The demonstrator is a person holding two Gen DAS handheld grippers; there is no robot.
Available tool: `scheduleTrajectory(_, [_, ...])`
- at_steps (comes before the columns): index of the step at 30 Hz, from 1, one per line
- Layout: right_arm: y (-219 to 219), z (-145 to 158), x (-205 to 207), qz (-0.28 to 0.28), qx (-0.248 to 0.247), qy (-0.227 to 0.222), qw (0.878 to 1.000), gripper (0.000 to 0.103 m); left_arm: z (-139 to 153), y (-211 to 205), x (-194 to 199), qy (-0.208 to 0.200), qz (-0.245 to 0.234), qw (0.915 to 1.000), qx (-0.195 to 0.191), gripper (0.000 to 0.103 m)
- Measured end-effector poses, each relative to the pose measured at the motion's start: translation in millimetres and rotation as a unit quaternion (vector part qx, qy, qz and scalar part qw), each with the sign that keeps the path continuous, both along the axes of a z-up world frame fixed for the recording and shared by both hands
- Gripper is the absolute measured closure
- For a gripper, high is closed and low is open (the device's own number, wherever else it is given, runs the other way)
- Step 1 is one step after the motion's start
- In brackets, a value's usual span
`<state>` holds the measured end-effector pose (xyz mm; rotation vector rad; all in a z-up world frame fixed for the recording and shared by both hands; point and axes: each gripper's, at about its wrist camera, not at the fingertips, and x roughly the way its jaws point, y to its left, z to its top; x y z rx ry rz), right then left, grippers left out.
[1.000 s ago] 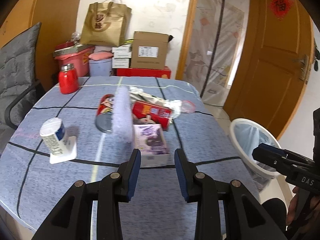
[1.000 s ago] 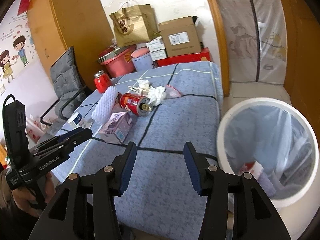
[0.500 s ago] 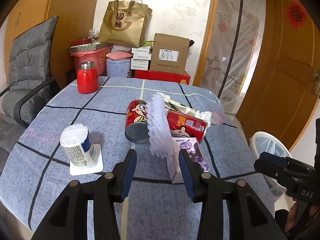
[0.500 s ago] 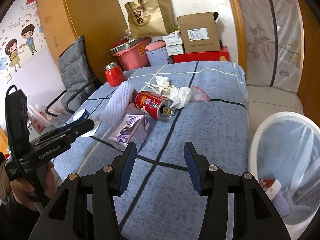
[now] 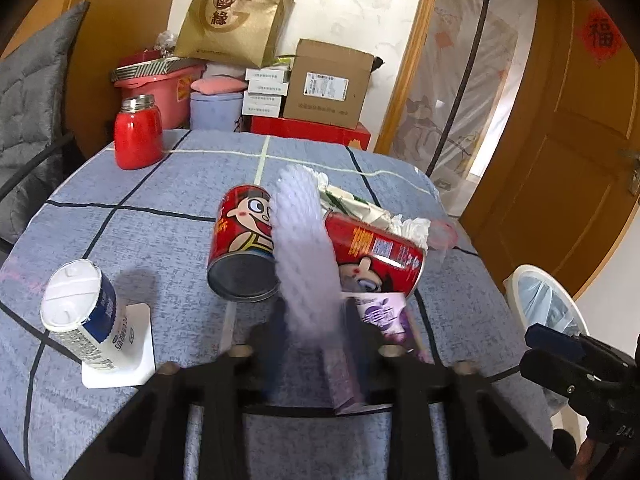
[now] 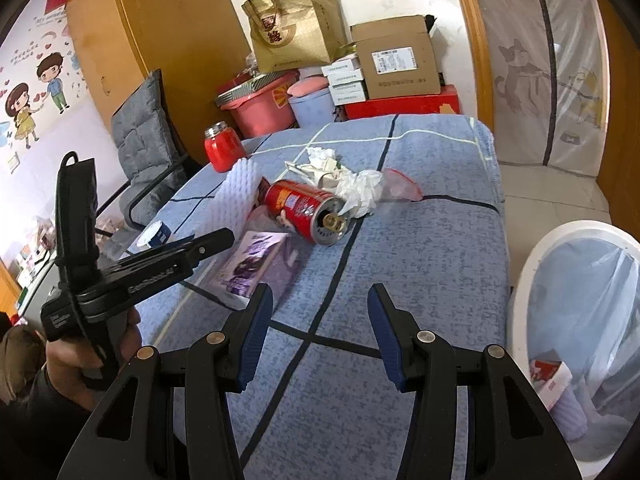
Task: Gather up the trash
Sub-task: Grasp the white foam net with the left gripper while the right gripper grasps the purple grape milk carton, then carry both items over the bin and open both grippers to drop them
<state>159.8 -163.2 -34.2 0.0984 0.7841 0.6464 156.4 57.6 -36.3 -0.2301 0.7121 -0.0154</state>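
Trash lies clustered mid-table on the blue checked cloth (image 6: 420, 240): a white foam net sleeve (image 5: 306, 248) stands upright between two red cans (image 5: 244, 244), with a purple carton (image 6: 256, 264) and crumpled tissue (image 6: 352, 184) just beside them. The left gripper (image 5: 316, 344) is blurred, its fingers spread either side of the foam's lower end. The right gripper (image 6: 320, 332) hovers over the table edge, fingers wide apart and holding nothing, near the white lined bin (image 6: 532, 280).

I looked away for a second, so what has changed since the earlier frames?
The left gripper has moved forward, its open fingers now flanking the white foam net and purple carton. Nothing is grasped yet. The right gripper stays open near the bin; the cans are unmoved.
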Motion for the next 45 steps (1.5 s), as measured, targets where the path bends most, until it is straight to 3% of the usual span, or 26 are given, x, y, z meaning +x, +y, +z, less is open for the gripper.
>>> scheduleTrajectory(11, [41,-2,-2,0.020,-0.009,-0.001,1.000,0.052,6,14,-44,-0.023,0.009,0.9996,0.016,0.083])
scheduleTrajectory(15, [64,-5,-7,0.023,-0.025,-0.008,0.999,0.039,8,26,-59,-0.025,0.019,0.9994,0.012,0.083])
scheduleTrajectory(28, [120,-26,-10,-0.002,-0.100,-0.028,0.995,0.039,5,55,-87,-0.028,0.028,0.9992,0.003,0.083])
scheduleTrajectory(33, [114,-33,-3,-0.030,-0.112,-0.019,0.993,0.039,-1,54,-87,-0.024,0.021,0.9995,-0.002,0.083])
scheduleTrajectory(36, [101,-32,1,-0.042,-0.098,-0.012,0.994,0.048,-3,51,-86,-0.022,0.017,0.9996,-0.003,0.083])
scheduleTrajectory(45, [66,-22,-9,-0.053,-0.080,-0.018,0.995,0.048,-3,32,-81,-0.017,0.000,0.9999,0.000,0.083])
